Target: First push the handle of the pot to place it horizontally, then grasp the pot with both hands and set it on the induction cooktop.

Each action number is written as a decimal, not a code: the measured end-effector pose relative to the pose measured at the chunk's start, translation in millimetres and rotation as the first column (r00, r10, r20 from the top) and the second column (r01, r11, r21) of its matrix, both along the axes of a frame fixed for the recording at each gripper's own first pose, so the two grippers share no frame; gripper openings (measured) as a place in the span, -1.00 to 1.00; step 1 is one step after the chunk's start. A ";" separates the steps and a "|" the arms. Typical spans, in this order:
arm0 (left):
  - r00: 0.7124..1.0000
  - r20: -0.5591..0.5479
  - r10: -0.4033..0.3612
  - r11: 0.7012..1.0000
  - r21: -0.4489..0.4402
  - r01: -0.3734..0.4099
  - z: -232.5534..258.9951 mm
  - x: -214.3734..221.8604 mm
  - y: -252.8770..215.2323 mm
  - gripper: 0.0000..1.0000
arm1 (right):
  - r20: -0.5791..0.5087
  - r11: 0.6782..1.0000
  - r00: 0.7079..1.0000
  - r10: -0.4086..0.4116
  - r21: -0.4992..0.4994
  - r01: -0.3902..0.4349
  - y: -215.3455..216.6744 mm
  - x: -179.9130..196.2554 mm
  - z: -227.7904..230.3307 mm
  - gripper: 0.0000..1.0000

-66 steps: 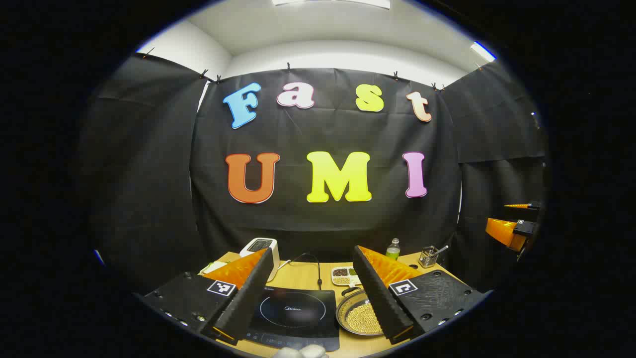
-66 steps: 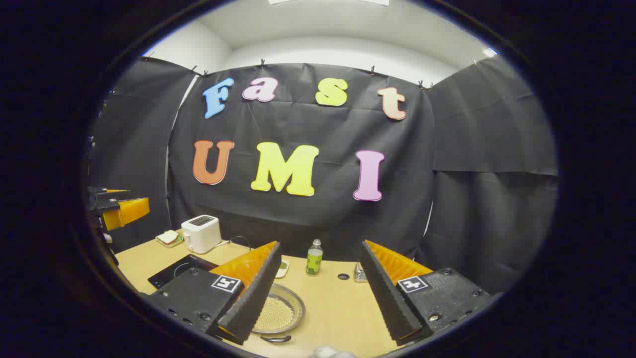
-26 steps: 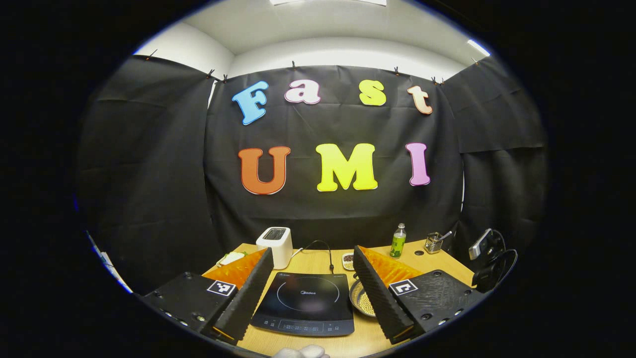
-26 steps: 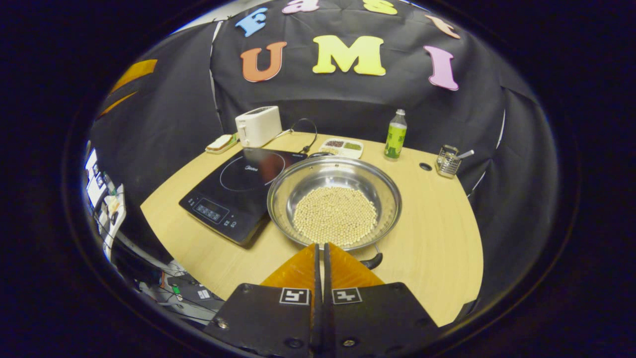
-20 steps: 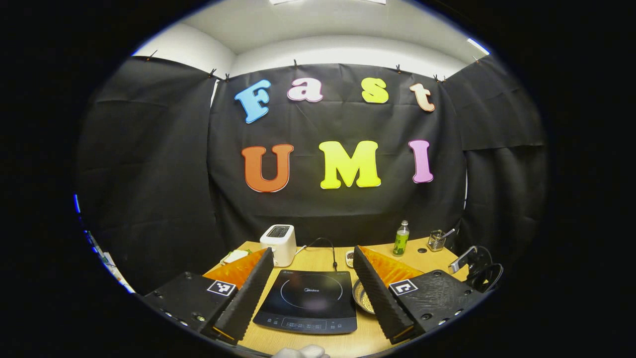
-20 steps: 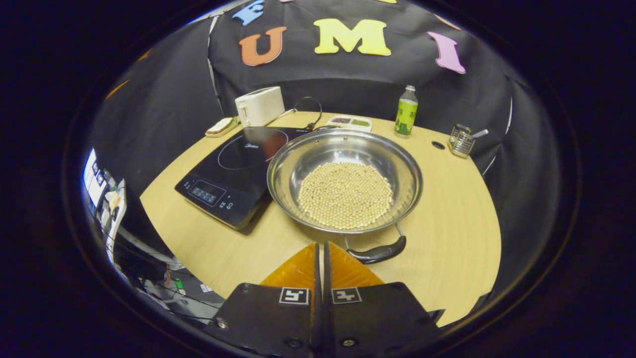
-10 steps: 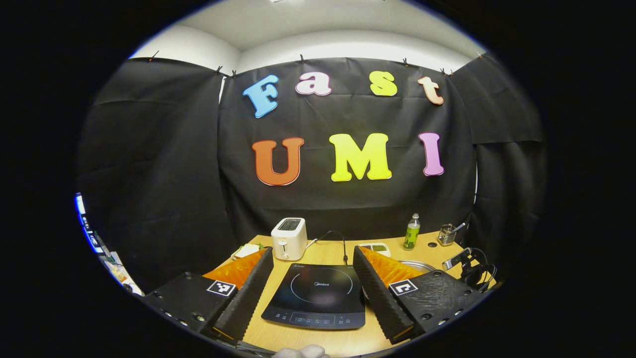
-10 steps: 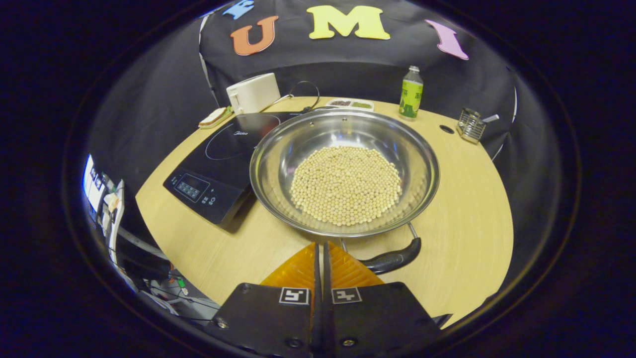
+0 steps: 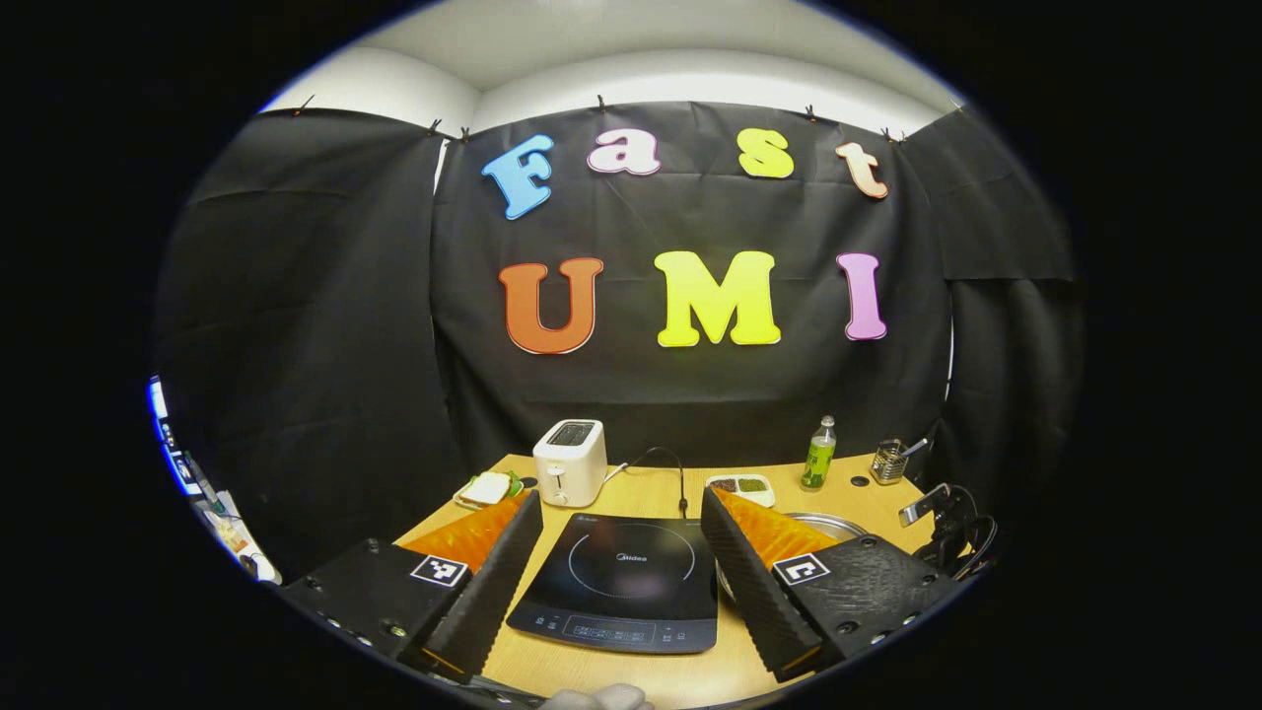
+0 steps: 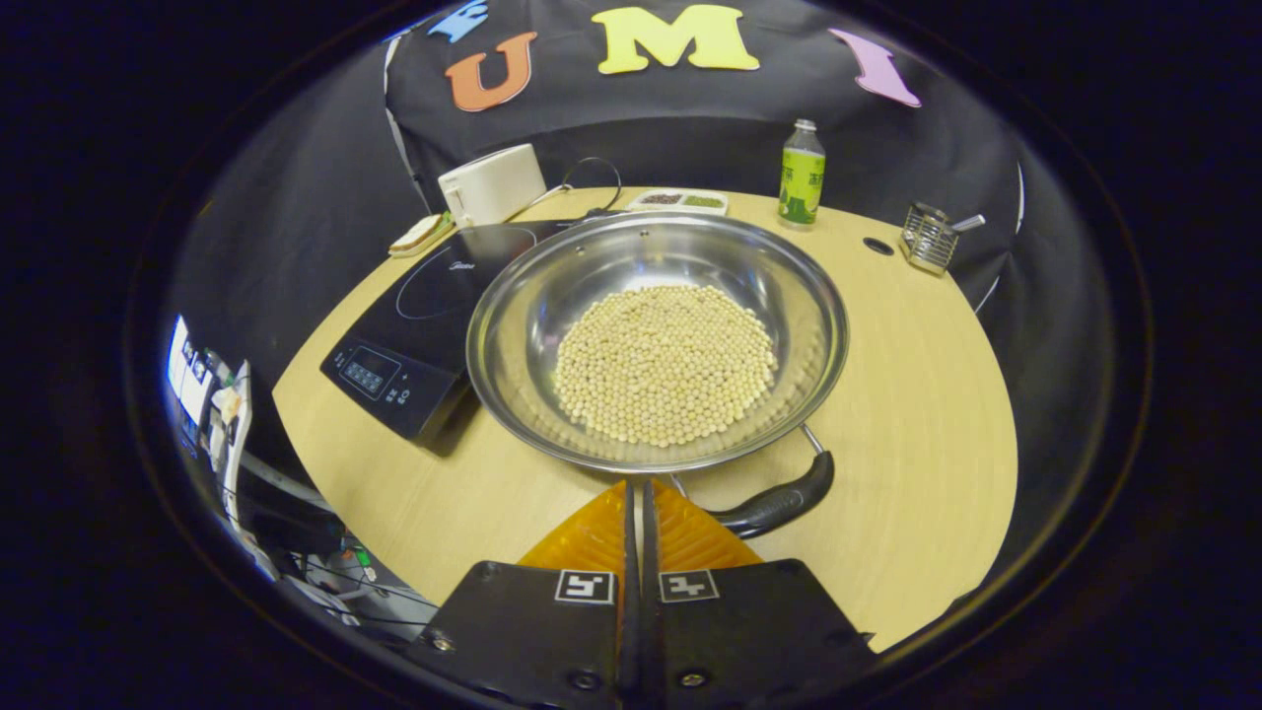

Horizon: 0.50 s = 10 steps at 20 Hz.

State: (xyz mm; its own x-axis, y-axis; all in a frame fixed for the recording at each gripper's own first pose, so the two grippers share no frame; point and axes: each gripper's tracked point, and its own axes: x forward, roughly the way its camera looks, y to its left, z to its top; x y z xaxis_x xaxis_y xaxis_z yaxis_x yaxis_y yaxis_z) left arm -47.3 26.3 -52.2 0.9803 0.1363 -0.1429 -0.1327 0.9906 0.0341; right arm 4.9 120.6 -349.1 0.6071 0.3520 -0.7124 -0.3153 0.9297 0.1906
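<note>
The induction cooktop (image 9: 626, 582) carries a small brand word below its ring, too small to spell with any certainty. The green bottle (image 10: 802, 174) has a label with characters that cannot be read.

In the right gripper view the right gripper (image 10: 637, 490) has its fingers pressed together with nothing between them, their tips just at the near rim of the pot (image 10: 657, 340) and beside the left end of its black handle (image 10: 779, 503); whether they touch either cannot be told. The steel pot, holding a bed of pale round beans (image 10: 664, 363), sits on the wooden table (image 10: 917, 394) just right of the cooktop, its handle at the near right.

In the left gripper view the left gripper (image 9: 621, 547) hangs above the near table edge with fingers spread wide and empty, the cooktop between them. A white toaster (image 9: 569, 461) stands at the far left
</note>
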 end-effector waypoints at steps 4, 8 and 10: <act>1.000 -0.008 0.011 1.000 -0.001 -0.011 -1.1 6.2 -11.5 0.93 | -0.001 1.000 1.000 0.009 0.004 -0.009 -14.7 6.2 -1.8 -0.93; 0.999 -0.016 0.032 0.999 -0.011 -0.033 -3.0 8.7 -23.7 0.93 | -0.001 0.999 0.999 0.038 0.002 -0.038 -28.5 14.1 -3.5 -0.93; 0.998 -0.022 0.053 0.999 -0.013 -0.053 -4.2 9.9 -28.2 0.93 | -0.001 0.999 0.999 0.053 0.000 -0.053 -36.7 18.6 -3.8 -0.93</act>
State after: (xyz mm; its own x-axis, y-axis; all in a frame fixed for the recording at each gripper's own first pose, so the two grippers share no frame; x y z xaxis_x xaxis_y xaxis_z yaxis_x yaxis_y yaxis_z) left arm -37.3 -1.9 -56.5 0.9685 0.1857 -0.1658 -0.1842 0.9826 0.0244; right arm 23.4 83.8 -352.9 0.5865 0.3840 -0.7131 -0.3643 0.9115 0.1912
